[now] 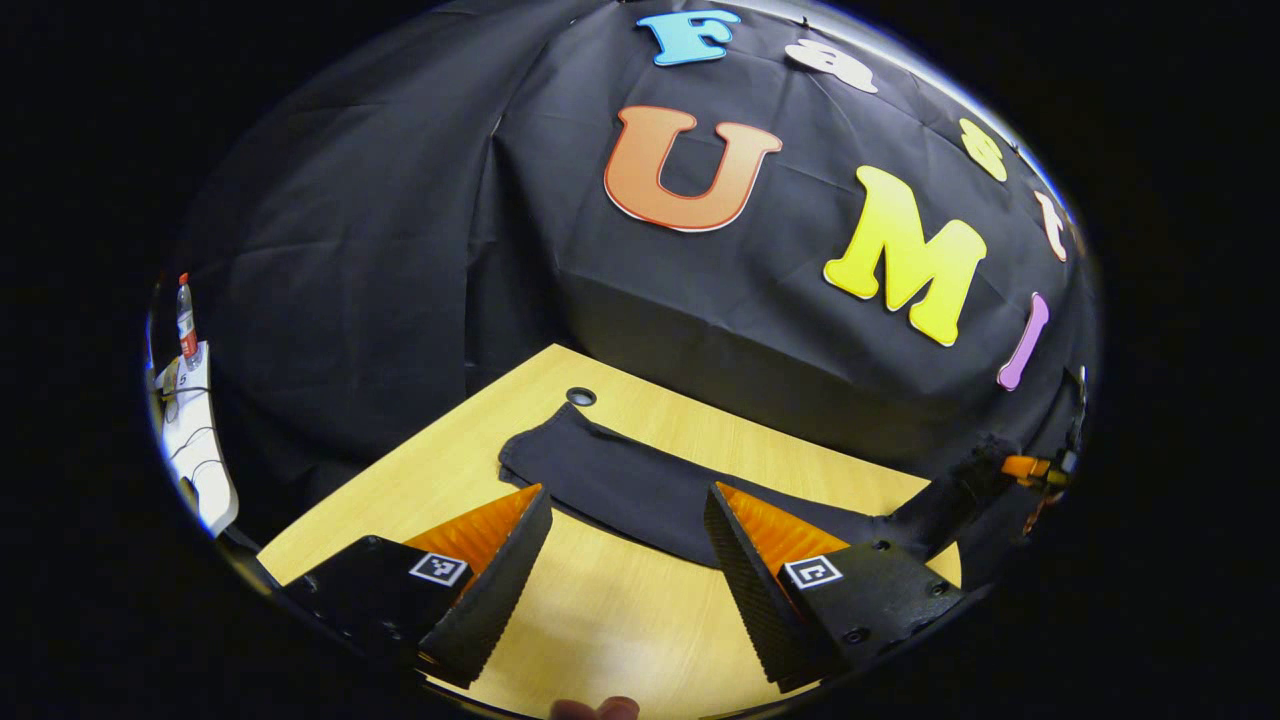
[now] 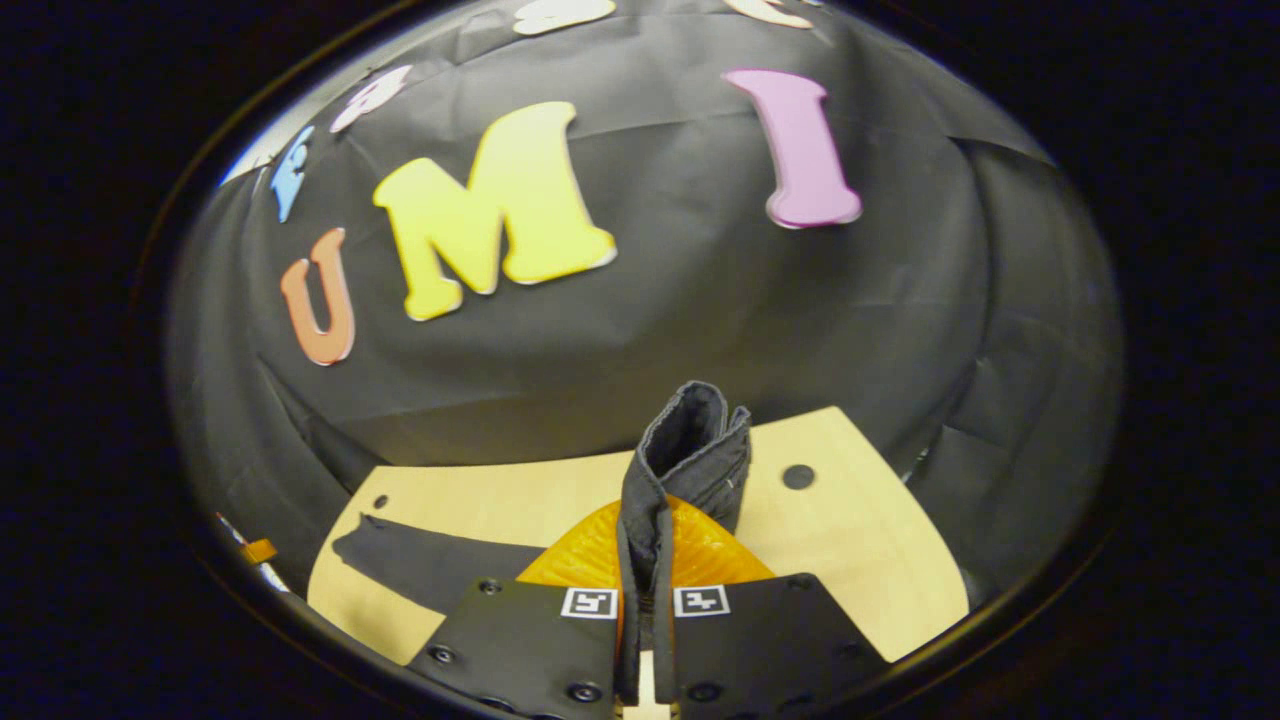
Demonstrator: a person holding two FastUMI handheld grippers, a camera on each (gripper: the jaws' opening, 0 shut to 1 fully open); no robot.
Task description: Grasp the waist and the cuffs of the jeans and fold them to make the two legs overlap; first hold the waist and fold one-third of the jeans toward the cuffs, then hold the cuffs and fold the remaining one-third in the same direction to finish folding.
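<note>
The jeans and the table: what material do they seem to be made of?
The jeans look like thick dark woven cloth, probably denim: matte, with a stitched, layered edge standing stiffly between the shut jaws. The table looks like pale wood or wood-look laminate: faint grain and a soft sheen, so I cannot tell which.

Looks like a recording booth in a lab, not a home: black cloth [image 1: 400, 250] draped all round as the wall, and a plain wooden bench [image 1: 620, 620] with a cable hole [image 1: 581, 396]. A drink bottle [image 1: 186, 318] sits off on the side past the cloth

Wooden table [image 1: 640, 620], bottle [image 1: 186, 318] beyond
</note>
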